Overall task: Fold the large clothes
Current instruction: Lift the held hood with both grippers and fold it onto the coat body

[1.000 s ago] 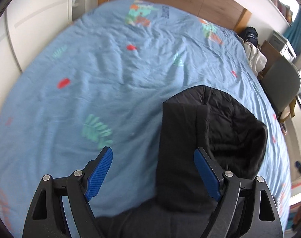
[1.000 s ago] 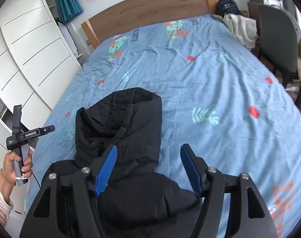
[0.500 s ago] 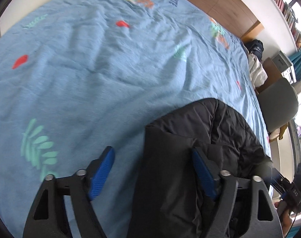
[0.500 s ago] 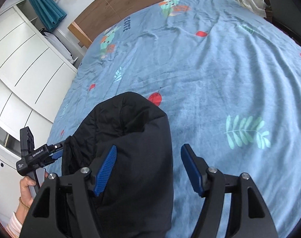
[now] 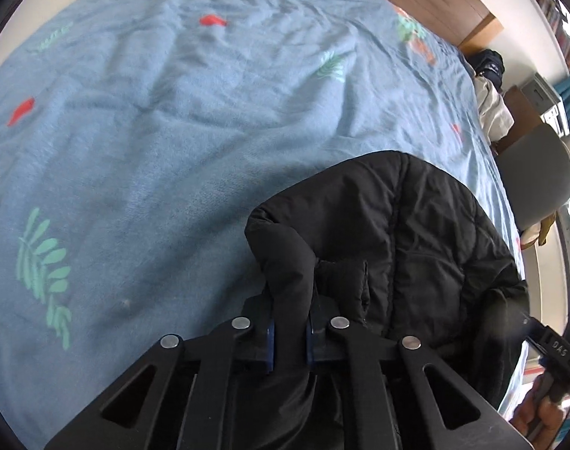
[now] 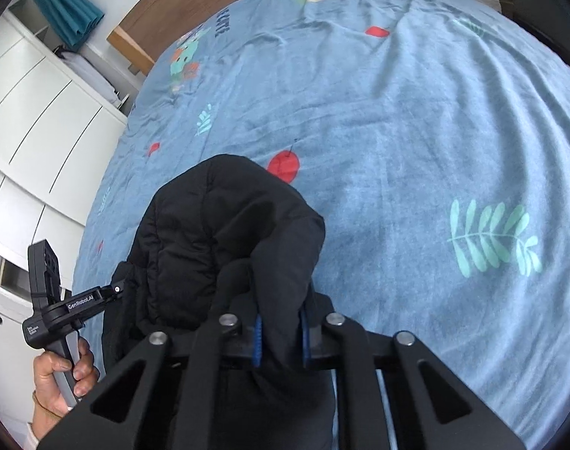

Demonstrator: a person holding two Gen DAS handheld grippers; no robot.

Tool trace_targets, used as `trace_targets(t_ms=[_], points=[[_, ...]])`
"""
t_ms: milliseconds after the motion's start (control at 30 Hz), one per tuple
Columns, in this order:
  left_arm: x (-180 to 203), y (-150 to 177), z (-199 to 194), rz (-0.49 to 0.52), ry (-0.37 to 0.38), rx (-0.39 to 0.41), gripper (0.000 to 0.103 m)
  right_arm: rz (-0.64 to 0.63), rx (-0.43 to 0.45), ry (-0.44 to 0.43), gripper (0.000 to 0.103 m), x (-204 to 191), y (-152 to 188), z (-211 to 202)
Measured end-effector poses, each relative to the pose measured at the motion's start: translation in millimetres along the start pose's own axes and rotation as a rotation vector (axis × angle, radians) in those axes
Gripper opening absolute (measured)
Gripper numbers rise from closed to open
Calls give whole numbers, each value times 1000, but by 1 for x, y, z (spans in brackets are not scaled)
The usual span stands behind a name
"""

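Note:
A black quilted jacket (image 5: 416, 255) lies bunched on the blue patterned bed sheet (image 5: 172, 150). My left gripper (image 5: 289, 320) points steeply down; its jaws are closing, and the blue pads pinch a raised fold at the jacket's left edge. In the right wrist view the jacket (image 6: 209, 232) sits low and left of centre. My right gripper (image 6: 281, 326) is closing too, its pads pressed on a fold at the jacket's right edge. The fabric hides both sets of fingertips. A hand (image 6: 59, 375) holds the left gripper's handle at the lower left.
The sheet (image 6: 397, 150) spreads wide beyond the jacket up to a wooden headboard (image 6: 172, 11). White wardrobe doors (image 6: 29, 112) line one side of the bed. On the other side stand a grey chair (image 5: 536, 172) and a heap of pale clothes (image 5: 495, 108).
Both grippers came down onto the jacket and went from wide open to clamped on folds of its fabric, which now bunches up between the pads.

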State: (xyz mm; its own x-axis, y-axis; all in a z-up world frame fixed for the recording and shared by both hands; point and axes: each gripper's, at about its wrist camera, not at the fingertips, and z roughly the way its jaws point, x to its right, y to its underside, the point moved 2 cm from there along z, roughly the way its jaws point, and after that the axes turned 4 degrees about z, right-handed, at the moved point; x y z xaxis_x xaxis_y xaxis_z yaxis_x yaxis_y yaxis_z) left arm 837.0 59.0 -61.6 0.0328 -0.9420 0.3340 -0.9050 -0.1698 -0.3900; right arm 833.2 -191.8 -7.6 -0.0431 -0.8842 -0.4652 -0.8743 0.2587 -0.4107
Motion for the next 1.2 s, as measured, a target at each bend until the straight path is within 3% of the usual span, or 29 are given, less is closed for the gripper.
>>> trace_targets(t_ms=[233, 600, 867, 1200], points=[[16, 23, -73, -7, 9, 74, 9, -42, 14, 4, 11, -29, 18, -70], [17, 116, -176, -17, 46, 110, 8, -57, 32, -61, 11, -47, 116, -180], [-13, 198, -181, -56, 59, 58, 7, -8, 15, -80, 11, -30, 202, -194], [-22, 244, -166, 35, 67, 116, 7, -45, 65, -69, 11, 2, 257, -172]])
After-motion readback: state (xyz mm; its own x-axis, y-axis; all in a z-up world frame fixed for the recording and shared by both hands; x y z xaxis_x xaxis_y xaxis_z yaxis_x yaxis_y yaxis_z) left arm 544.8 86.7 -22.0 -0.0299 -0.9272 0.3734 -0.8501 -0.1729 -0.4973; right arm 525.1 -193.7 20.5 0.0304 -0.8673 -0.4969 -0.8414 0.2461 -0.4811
